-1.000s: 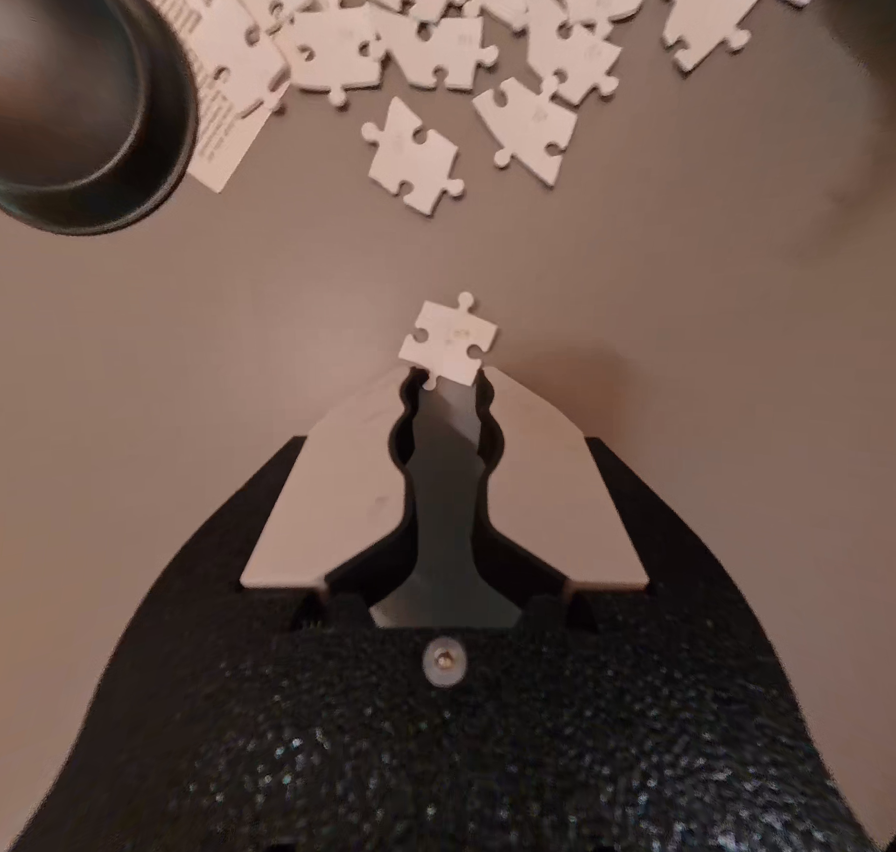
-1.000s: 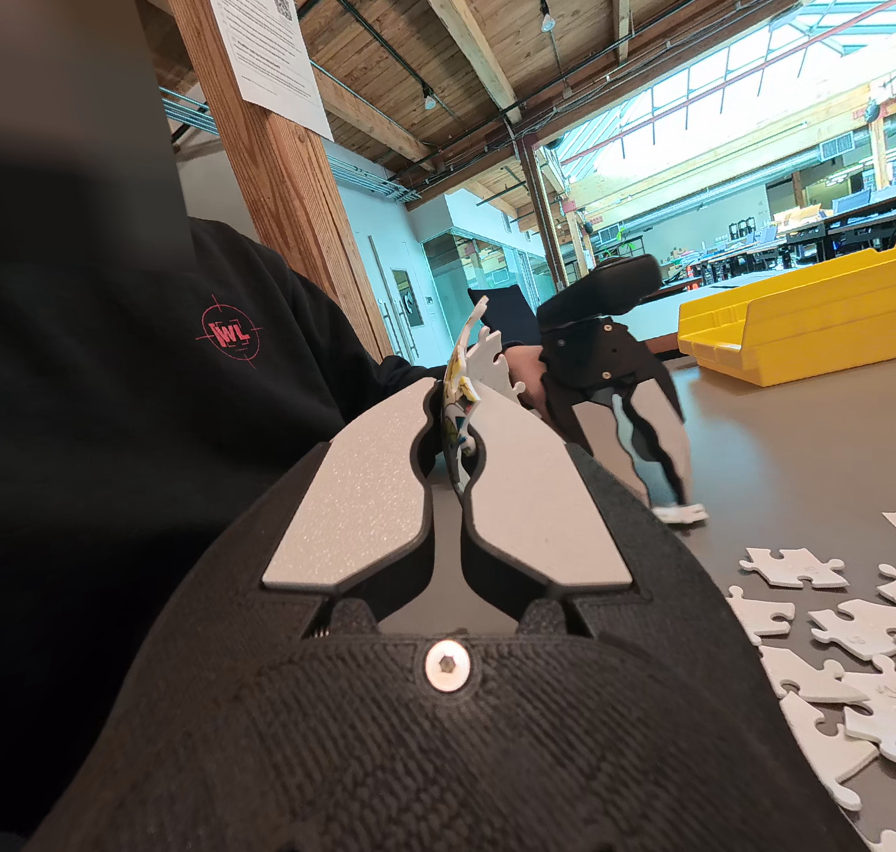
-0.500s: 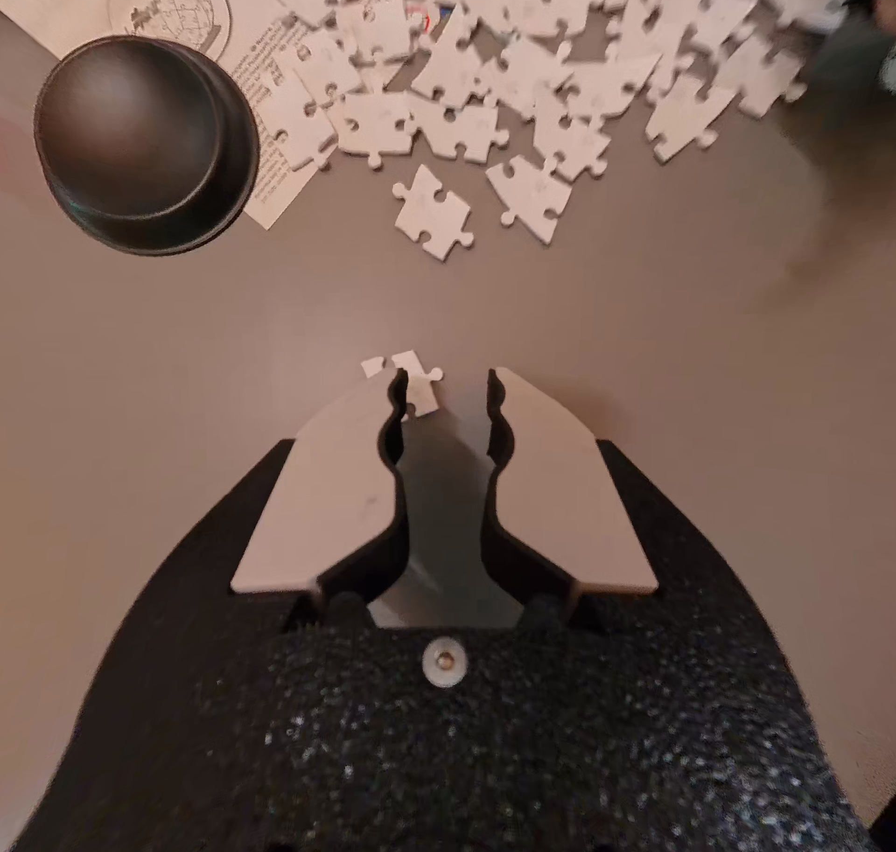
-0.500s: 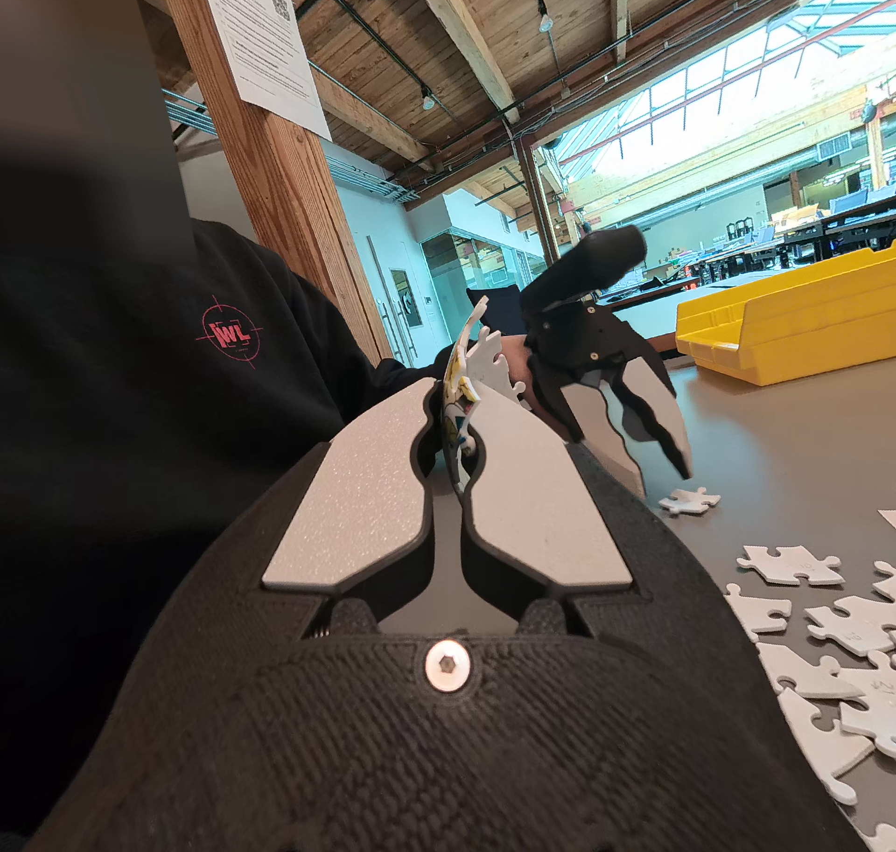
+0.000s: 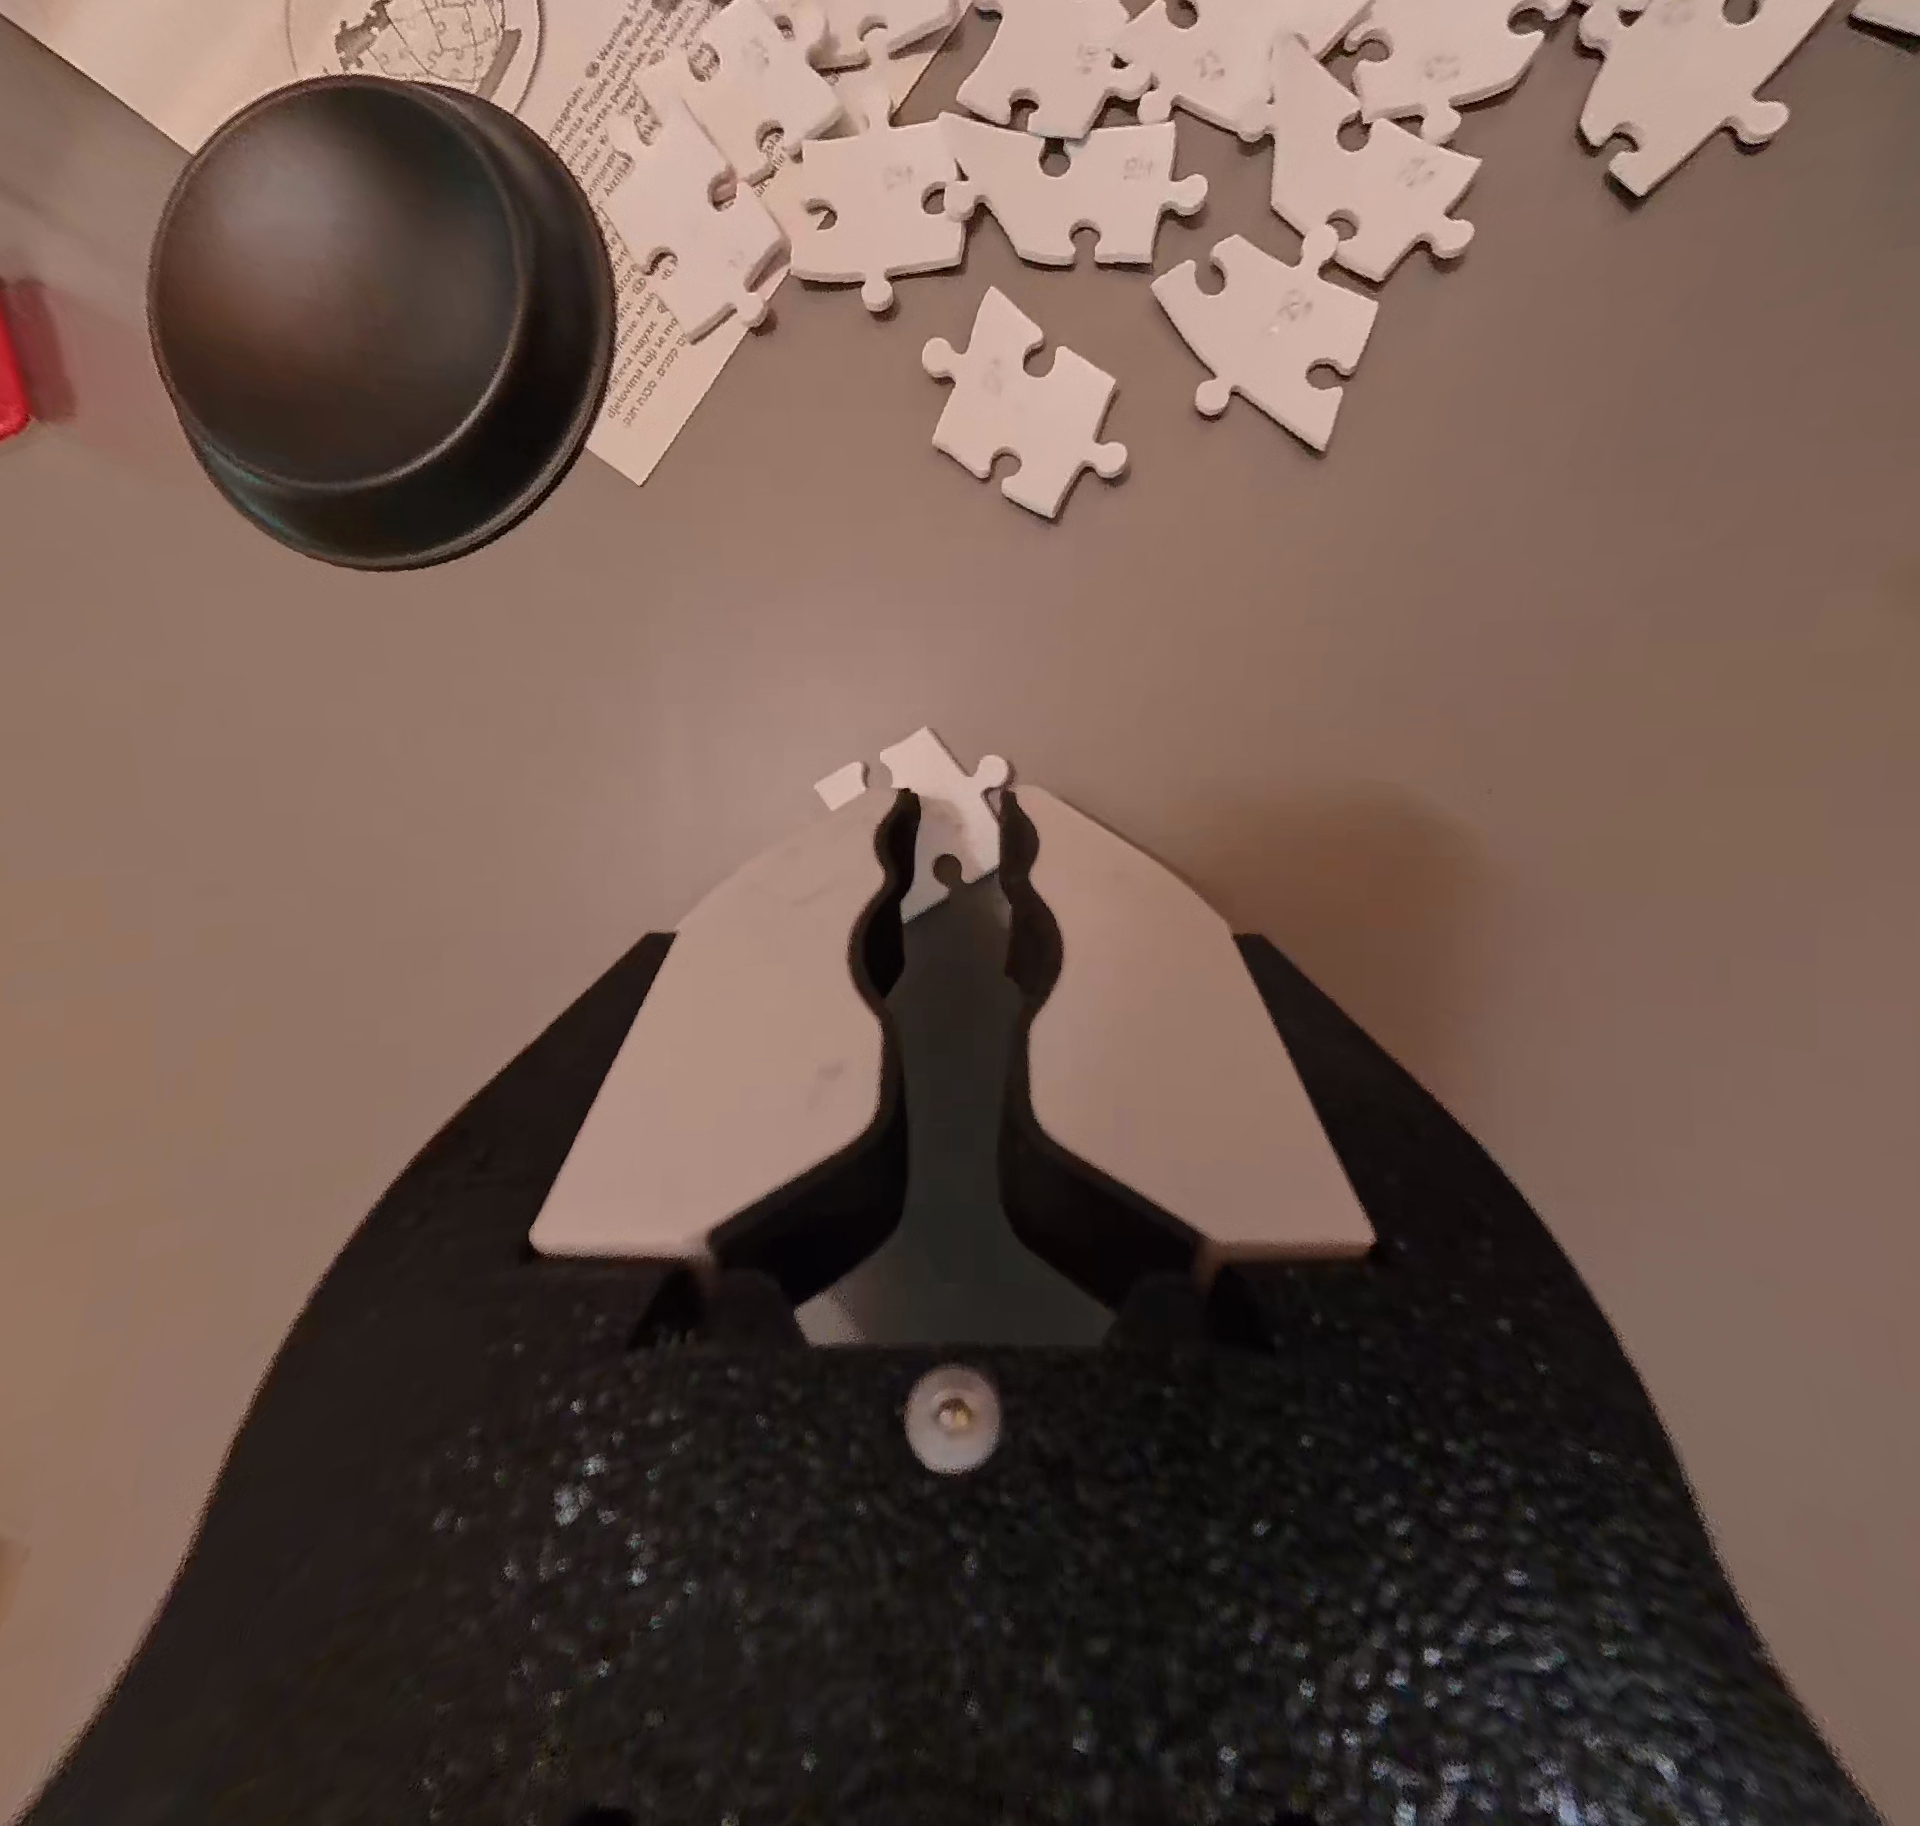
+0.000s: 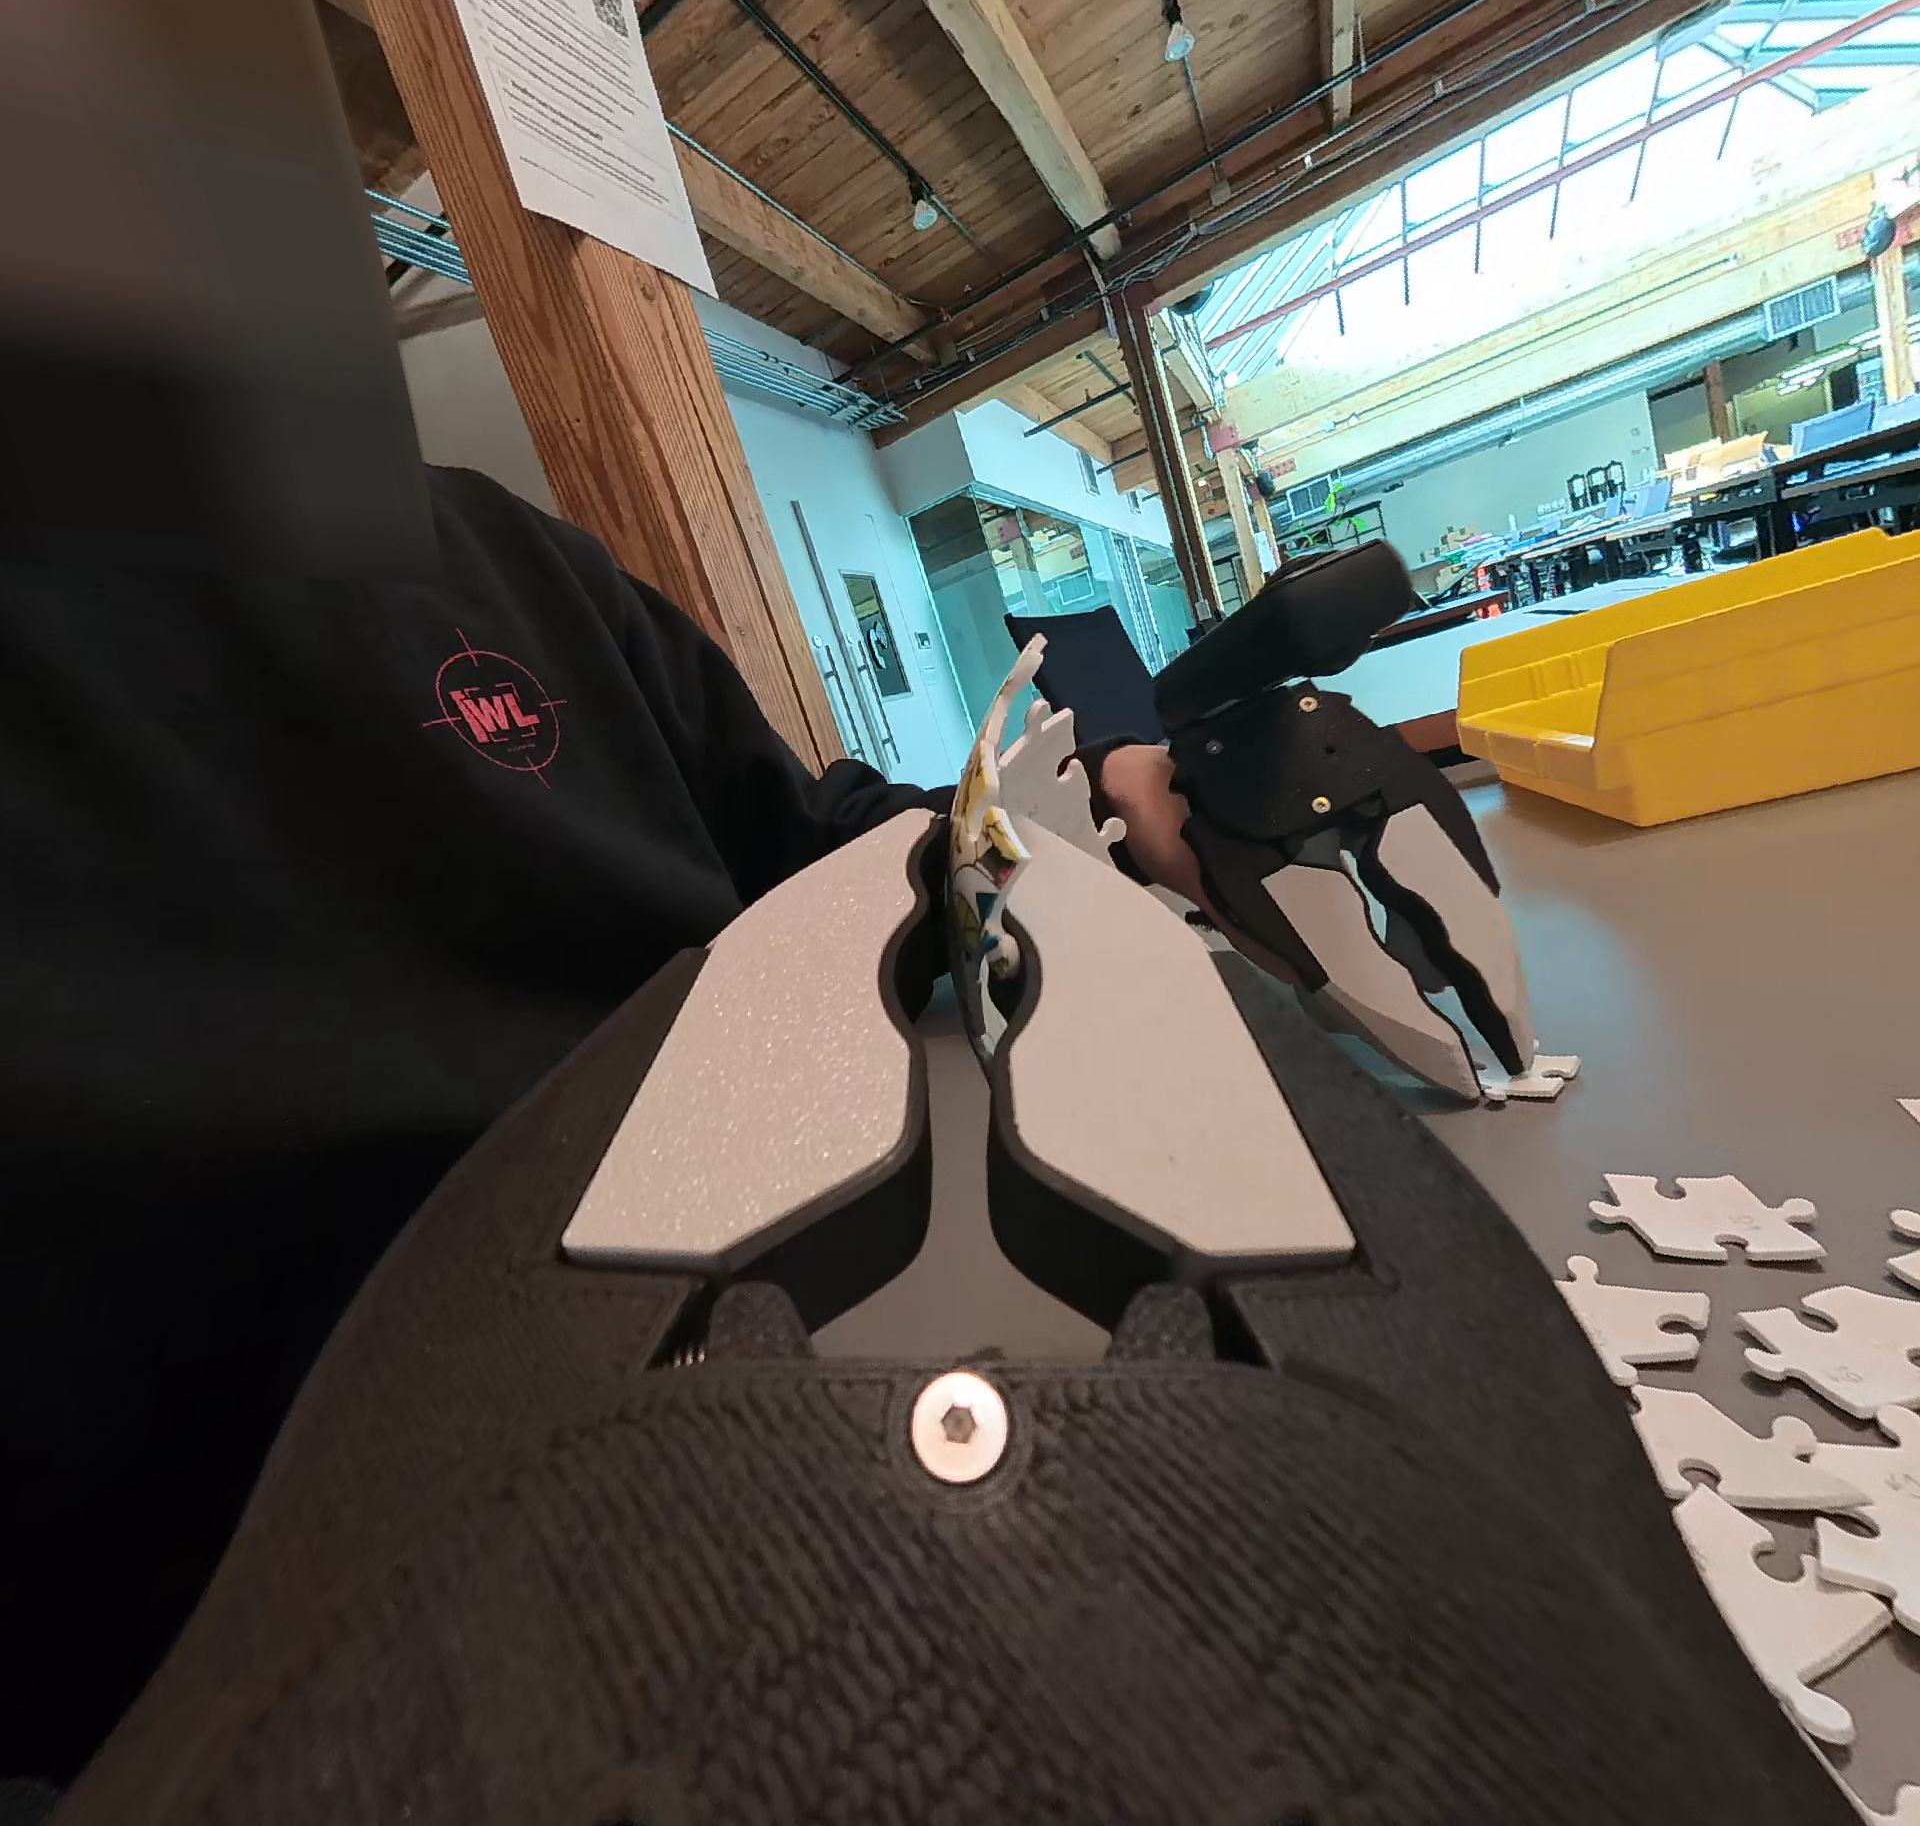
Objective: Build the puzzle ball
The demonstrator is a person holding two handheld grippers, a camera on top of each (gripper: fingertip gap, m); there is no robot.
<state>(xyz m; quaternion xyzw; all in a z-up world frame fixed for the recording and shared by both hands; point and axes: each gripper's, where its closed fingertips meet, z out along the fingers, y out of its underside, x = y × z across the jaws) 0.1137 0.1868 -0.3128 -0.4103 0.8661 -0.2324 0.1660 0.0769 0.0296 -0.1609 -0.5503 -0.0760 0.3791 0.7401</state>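
Observation:
My left gripper (image 5: 954,805) points down at the grey table, its fingers drawn in on a small white puzzle piece (image 5: 935,768) that rests on the tabletop. The right wrist view shows it too (image 6: 1501,1070), tips down on that piece (image 6: 1543,1072). My right gripper (image 6: 971,831) is shut on a curved, joined section of the puzzle ball (image 6: 1044,774). The section is printed in colour on one side and white on the other, and it is held upright above the table. Several loose white pieces (image 5: 1143,135) lie face down beyond the left gripper.
A black round stand (image 5: 364,322) sits on a printed instruction sheet (image 5: 436,10) at the far left. A yellow bin (image 6: 1683,685) stands at the back of the table. A person in a black top (image 6: 312,841) and a wooden post (image 6: 582,374) are to the left. The tips of one gripper are about 20 centimetres away from the tips of the other.
The left gripper opened and dropped its piece on the table, then came down and closed on it again. The right gripper has stayed still with its section.

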